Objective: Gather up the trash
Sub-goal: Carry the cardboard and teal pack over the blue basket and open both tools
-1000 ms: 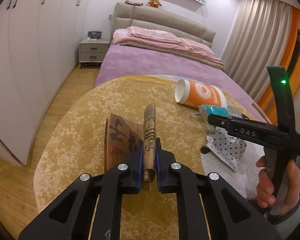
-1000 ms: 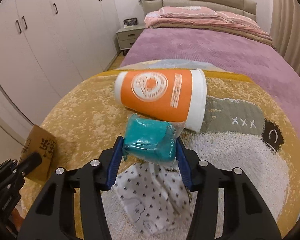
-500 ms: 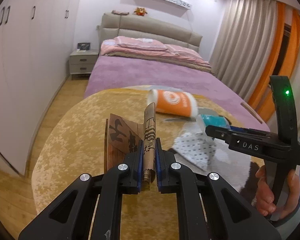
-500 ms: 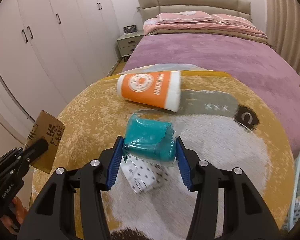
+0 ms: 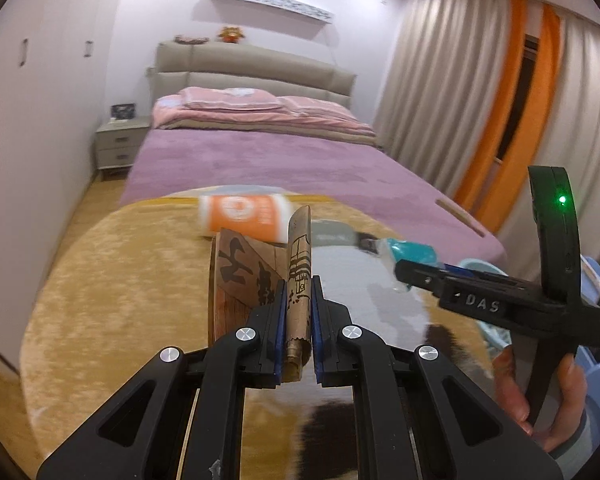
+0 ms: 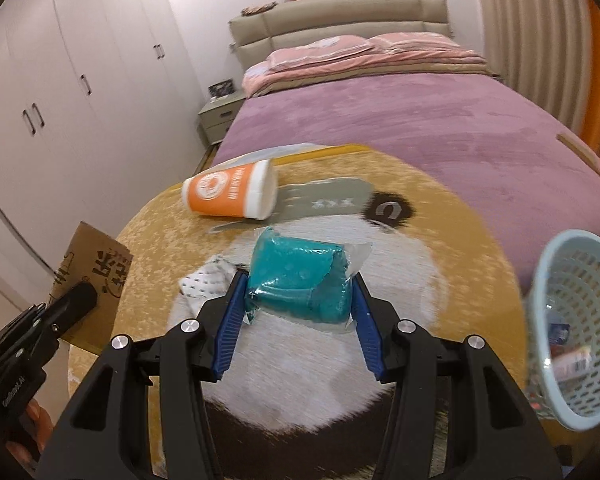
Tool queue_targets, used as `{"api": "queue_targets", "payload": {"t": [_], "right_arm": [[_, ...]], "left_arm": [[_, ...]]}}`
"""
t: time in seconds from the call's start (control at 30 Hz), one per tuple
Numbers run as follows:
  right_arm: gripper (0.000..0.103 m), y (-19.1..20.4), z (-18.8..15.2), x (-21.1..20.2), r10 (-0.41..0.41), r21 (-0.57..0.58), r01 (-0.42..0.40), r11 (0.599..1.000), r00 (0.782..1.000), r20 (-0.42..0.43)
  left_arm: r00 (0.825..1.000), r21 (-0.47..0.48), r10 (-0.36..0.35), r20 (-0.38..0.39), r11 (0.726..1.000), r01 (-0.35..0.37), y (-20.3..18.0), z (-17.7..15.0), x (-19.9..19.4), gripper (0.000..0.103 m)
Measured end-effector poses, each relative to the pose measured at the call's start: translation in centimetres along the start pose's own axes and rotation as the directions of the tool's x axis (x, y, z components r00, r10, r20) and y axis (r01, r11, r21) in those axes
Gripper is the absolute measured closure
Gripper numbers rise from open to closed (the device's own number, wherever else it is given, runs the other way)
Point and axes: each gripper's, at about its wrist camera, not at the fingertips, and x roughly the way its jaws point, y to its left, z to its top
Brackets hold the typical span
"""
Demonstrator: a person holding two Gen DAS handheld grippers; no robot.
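My left gripper [image 5: 297, 284] is shut on a folded brown paper bag [image 5: 244, 276] with black print and holds it above the rug. The bag also shows in the right wrist view [image 6: 94, 268]. My right gripper [image 6: 298, 280] is shut on a teal packet in clear wrap [image 6: 300, 280], which also shows at the right of the left wrist view [image 5: 414, 251]. An orange and white paper cup [image 6: 230, 194] lies on its side on the rug. A crumpled white polka-dot wrapper [image 6: 204, 282] lies on the rug just left of my right gripper.
A round yellow rug with a panda face [image 6: 440, 240] covers the floor. A light blue mesh basket [image 6: 576, 328] with some trash inside stands at the right. A purple bed [image 6: 420, 120] is behind. White wardrobes [image 6: 60, 100] and a nightstand [image 5: 118, 144] stand at the left.
Both grippers have lifted and swung right with their loads. The cup and polka-dot wrapper now lie further away and left. The blue basket has come into the right wrist view.
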Motion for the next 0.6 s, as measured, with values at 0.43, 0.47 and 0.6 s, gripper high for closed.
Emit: {"api": "queue_targets", "payload": {"t": [0.43, 0.47, 0.6], "right_arm": [[0.055, -11.4, -1.6, -6.1, -0.152, 0.211, 0.134, 0.968, 0.986, 0.074], [0.055, -12.5, -1.8, -6.5, -0.165, 0.231, 0.144, 0.962, 0.983, 0.074], [0.055, -17.3, -2.9, -8.0, -0.22, 0.333, 0.186, 0.925, 0.973, 0.069]], "left_arm": [[0.985, 0.195, -0.166, -0.044, 0.966, 0.171, -13.2, 1.1, 3.7, 0.095], [0.982, 0.215, -0.182, -0.055, 0.958, 0.19, -14.5, 1.0, 4.1, 0.095], [0.97, 0.266, -0.222, -0.095, 0.934, 0.24, -18.8, 0.9, 6.0, 0.095]]}}
